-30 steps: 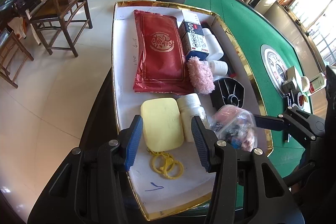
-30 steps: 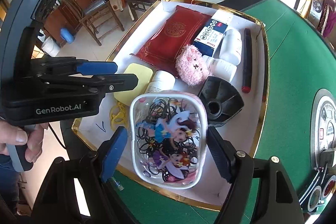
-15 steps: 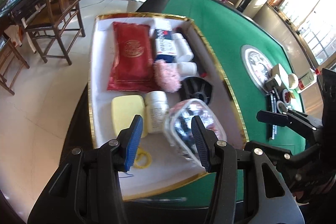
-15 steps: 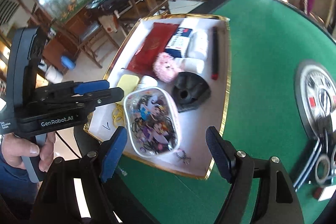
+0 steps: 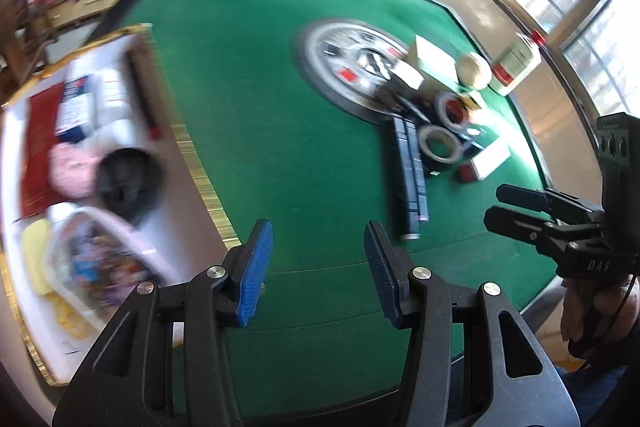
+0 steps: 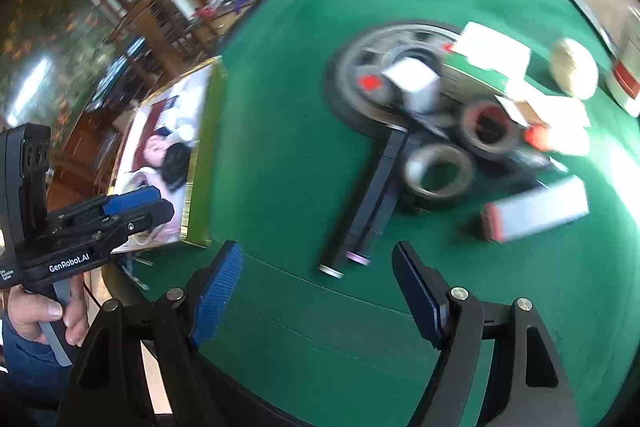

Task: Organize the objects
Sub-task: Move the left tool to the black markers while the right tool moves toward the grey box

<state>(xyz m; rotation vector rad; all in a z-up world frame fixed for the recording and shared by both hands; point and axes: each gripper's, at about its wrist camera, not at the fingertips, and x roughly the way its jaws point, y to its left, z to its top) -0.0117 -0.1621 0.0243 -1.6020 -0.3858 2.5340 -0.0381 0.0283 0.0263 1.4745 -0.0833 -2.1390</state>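
Observation:
My left gripper (image 5: 318, 269) is open and empty above the green felt table (image 5: 280, 131). My right gripper (image 6: 318, 291) is open and empty too, over the felt near the front edge. A gold-rimmed white tray (image 5: 200, 171) at the left holds a clear cartoon pouch (image 5: 92, 259), a black dish (image 5: 128, 179), a pink plush (image 5: 72, 171), a red packet (image 5: 38, 131) and white bottles. A loose pile lies ahead of both grippers: two dark tubes (image 6: 368, 203), tape rolls (image 6: 438, 171), small boxes (image 6: 536, 211) and a pale ball (image 6: 574, 69).
A round grey dial (image 5: 348, 67) is set into the table's middle. A white jug with a red cap (image 5: 516, 65) stands at the far right edge. The tray shows in the right wrist view (image 6: 200, 163) at the left. Chairs and cabinets stand beyond the table.
The right gripper let go of the cartoon pouch, which now lies in the tray. Both grippers swung right, away from the tray, toward the pile on the felt.

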